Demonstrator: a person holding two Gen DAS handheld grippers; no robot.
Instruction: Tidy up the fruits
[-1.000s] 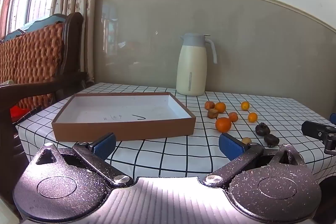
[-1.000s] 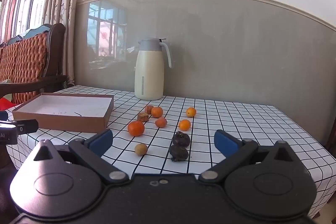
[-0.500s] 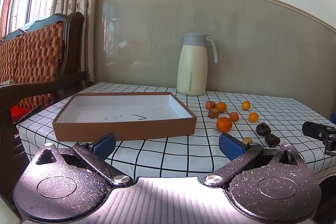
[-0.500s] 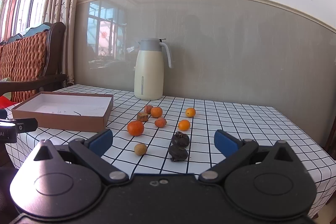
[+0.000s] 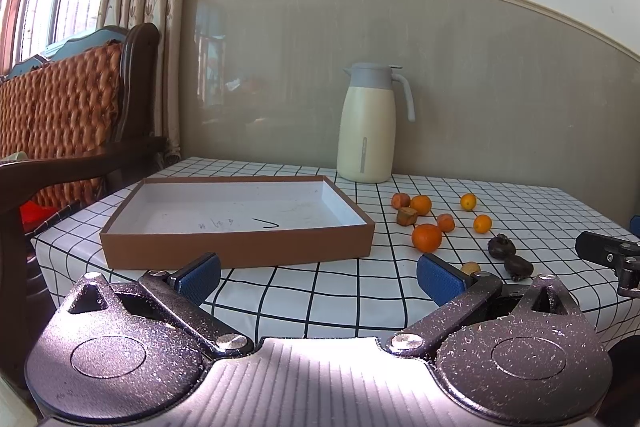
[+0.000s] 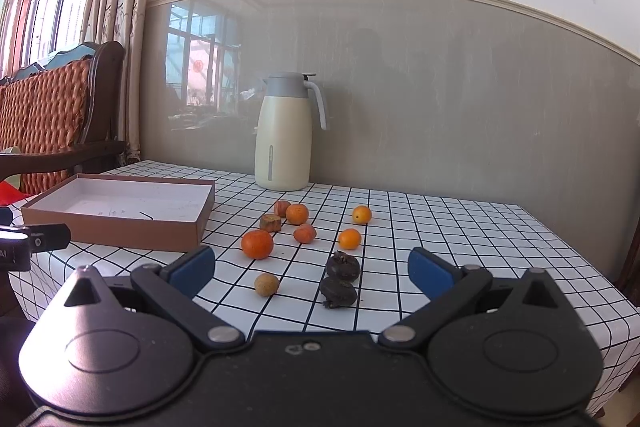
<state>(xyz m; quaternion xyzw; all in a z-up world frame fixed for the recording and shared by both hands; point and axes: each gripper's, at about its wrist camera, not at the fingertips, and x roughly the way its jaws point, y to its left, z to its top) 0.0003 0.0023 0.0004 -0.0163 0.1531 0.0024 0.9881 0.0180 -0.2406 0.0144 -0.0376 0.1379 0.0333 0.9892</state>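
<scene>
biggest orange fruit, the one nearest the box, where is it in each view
Left wrist view: the biggest orange fruit lies right of centre, just past the brown box and its right corner, above the right blue pad.
Right wrist view: the same fruit lies left of centre, right of the box, above the small tan fruit.
Shared landmark: the cream jug at the wall.
</scene>
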